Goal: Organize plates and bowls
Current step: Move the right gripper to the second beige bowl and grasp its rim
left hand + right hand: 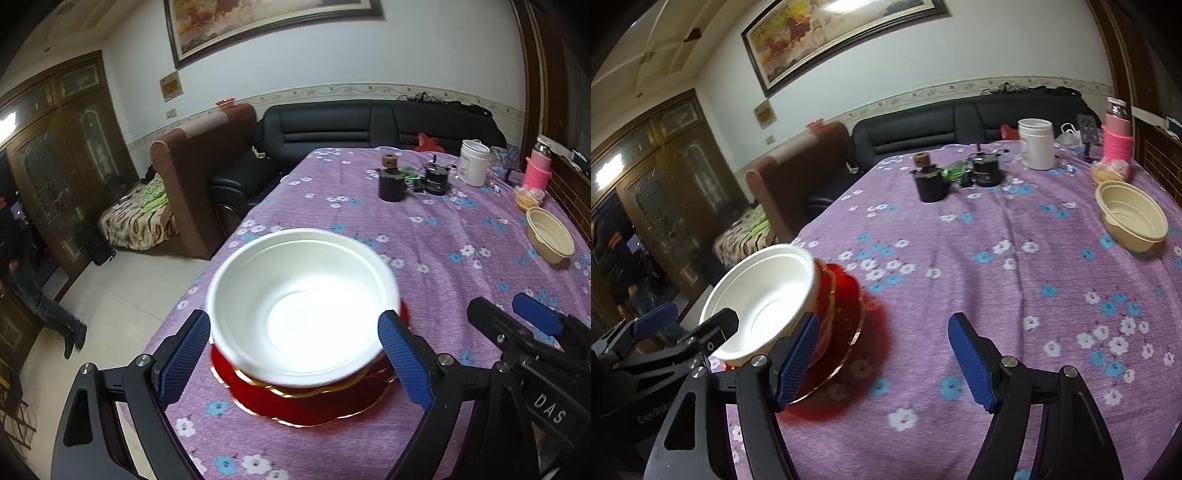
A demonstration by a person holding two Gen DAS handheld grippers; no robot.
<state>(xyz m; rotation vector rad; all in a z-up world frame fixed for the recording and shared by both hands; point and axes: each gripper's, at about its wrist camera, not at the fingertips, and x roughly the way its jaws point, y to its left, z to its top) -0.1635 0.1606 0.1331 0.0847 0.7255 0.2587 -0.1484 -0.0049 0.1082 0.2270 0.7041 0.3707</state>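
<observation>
A white bowl (299, 295) (764, 291) rests on a stack of red plates with gold rims (314, 406) (846, 295) near the table's left edge. My left gripper (295, 317) (698, 317) is open, and its blue pads frame the bowl from just in front without pressing on it. A cream bowl (550, 240) (1132, 218) sits alone at the far right of the table. My right gripper (882, 317) (496, 302) hovers open over bare cloth right of the plates, with nothing between its fingers.
The table wears a purple flowered cloth (1015, 295). At its far end stand two dark cups (929, 184), a white jar (1036, 144), a pink-sleeved bottle (1117, 136) and a bag of food (1110, 170). Sofas stand beyond. A person's legs (44, 306) are at the left.
</observation>
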